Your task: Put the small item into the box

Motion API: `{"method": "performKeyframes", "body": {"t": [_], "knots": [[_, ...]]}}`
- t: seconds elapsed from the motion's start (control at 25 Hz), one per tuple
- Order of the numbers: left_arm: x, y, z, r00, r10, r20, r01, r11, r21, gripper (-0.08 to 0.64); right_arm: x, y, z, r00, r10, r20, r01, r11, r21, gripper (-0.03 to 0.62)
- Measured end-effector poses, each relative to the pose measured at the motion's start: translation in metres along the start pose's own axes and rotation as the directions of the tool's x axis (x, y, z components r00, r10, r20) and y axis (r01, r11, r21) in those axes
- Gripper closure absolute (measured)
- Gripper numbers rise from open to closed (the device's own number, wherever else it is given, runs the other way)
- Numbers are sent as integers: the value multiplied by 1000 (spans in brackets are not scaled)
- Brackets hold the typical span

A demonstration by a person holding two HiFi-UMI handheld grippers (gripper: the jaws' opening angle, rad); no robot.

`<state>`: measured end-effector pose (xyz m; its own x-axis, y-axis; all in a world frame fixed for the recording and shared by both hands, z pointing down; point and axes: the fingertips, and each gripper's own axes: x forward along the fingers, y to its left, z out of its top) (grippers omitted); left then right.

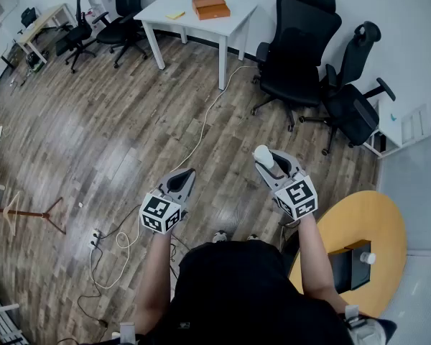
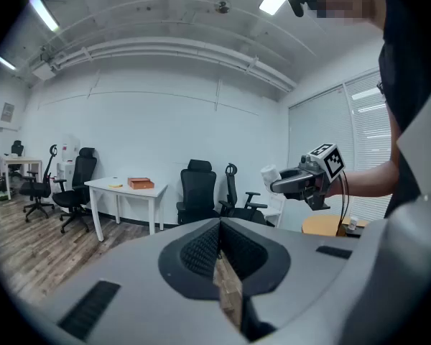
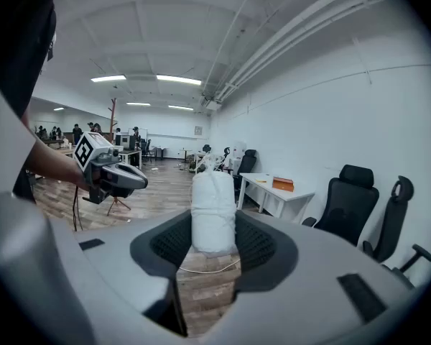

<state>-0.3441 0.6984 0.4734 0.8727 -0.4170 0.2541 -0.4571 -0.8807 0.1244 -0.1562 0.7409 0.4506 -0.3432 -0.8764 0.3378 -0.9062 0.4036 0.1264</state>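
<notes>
- Grey left gripper (image 1: 181, 183) hangs out in front of the person on the left. Its jaws are clenched together on nothing, and it looks idle for this job.
- Across the room a white table (image 1: 197, 24) carries an orange-brown box (image 1: 210, 7), well apart from both grippers.
- Further right, the right gripper (image 1: 271, 168) is grasping the small item (image 1: 263, 155). It is a white wrapped bundle standing upright between the pads, up in the air over the wood floor (image 1: 115, 128).
- Farthest right, just beside the person, a round wooden table (image 1: 379, 218) bears a dark box-like thing (image 1: 348, 266). I cannot tell from here whether it is open.
- To my eye the carrying step is in hand: the item is picked up but not yet in any box.
- Which box is meant I cannot settle. Either way, the next move calls for taking the bundle over that box's opening, lowering it inside, and only then letting the jaws part.
</notes>
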Motion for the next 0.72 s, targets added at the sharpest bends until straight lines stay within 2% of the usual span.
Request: {"method": "performKeyframes", "body": {"t": [0.32,0.56,0.72], "knots": [[3,19,1,1000,-10,-22,10,1000,12,554,14,-2,4,1000,-23,11,22,1000,6,422],[19,30,3,999,-6,-43,6,1000,14,554,24,-25,-5,1000,-31,0,31,999,28,422],[43,46,10,999,4,-50,-3,1000,14,554,42,-47,-8,1000,-6,-2,6,999,44,422]]}}
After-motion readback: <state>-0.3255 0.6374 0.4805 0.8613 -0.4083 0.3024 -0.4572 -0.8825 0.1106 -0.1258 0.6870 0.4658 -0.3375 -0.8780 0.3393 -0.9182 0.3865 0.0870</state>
